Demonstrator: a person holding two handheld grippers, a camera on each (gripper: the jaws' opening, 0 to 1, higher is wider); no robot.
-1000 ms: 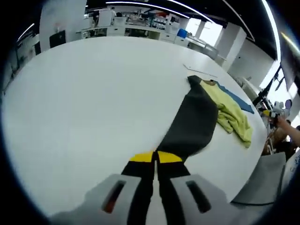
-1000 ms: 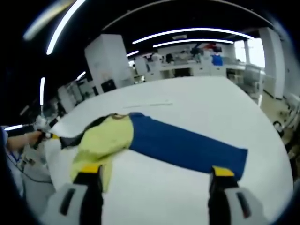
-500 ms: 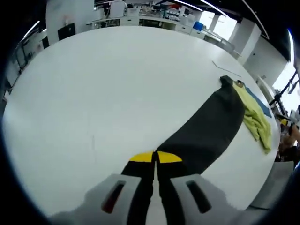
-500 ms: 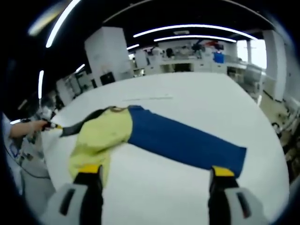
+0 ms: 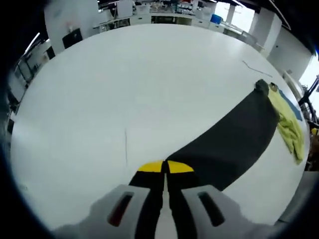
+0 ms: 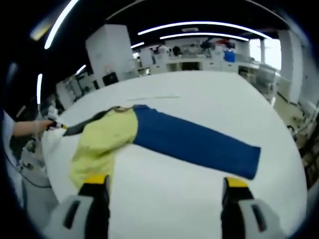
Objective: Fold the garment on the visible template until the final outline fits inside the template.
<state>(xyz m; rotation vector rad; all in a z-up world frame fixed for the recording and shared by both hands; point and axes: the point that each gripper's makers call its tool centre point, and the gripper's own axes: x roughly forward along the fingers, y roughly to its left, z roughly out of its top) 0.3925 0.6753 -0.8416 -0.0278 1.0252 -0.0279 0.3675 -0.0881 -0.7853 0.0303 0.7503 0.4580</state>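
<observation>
— On the white tabletop, what is lying there?

— A garment with a yellow body, a long blue sleeve and a black sleeve. It lies spread out flat.

— What is the left hand-held gripper doing?

— Its jaws are pressed together on the end of the black sleeve, which stretches away toward the yellow part.

— And the right hand-held gripper?

— Its jaws are wide apart and hold nothing. It hangs near the blue sleeve, above bare tabletop.

— Anything else?

— A thin line lies on the tabletop past the collar.
</observation>
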